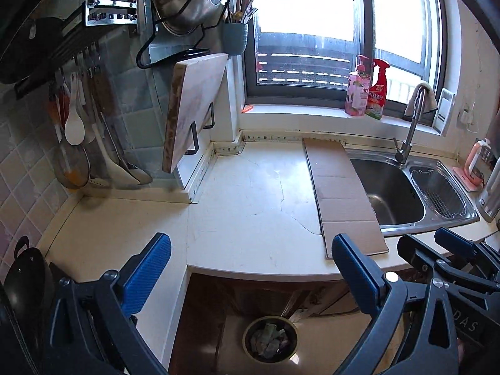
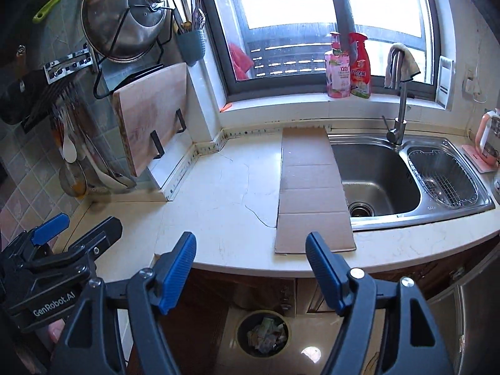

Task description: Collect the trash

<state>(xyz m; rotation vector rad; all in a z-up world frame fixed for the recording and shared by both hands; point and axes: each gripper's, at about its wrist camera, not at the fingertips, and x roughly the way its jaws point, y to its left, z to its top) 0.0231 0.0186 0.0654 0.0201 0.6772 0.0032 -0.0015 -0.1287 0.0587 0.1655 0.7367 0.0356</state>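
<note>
A round trash bin (image 1: 270,339) holding crumpled paper stands on the floor below the counter edge; it also shows in the right wrist view (image 2: 264,332). A flat strip of brown cardboard (image 1: 342,197) lies on the white counter (image 1: 250,193) beside the sink, also in the right wrist view (image 2: 314,190). My left gripper (image 1: 250,268) is open and empty above the counter's front edge. My right gripper (image 2: 250,265) is open and empty, just short of the cardboard's near end. Each gripper shows at the edge of the other's view.
A steel double sink (image 2: 384,172) with tap and wire basket (image 2: 443,184) is at the right. A cutting board (image 1: 193,109) leans at the back left under hanging pot lids and utensils. Bottles (image 2: 347,65) stand on the window sill. A black pan (image 1: 25,281) sits at the far left.
</note>
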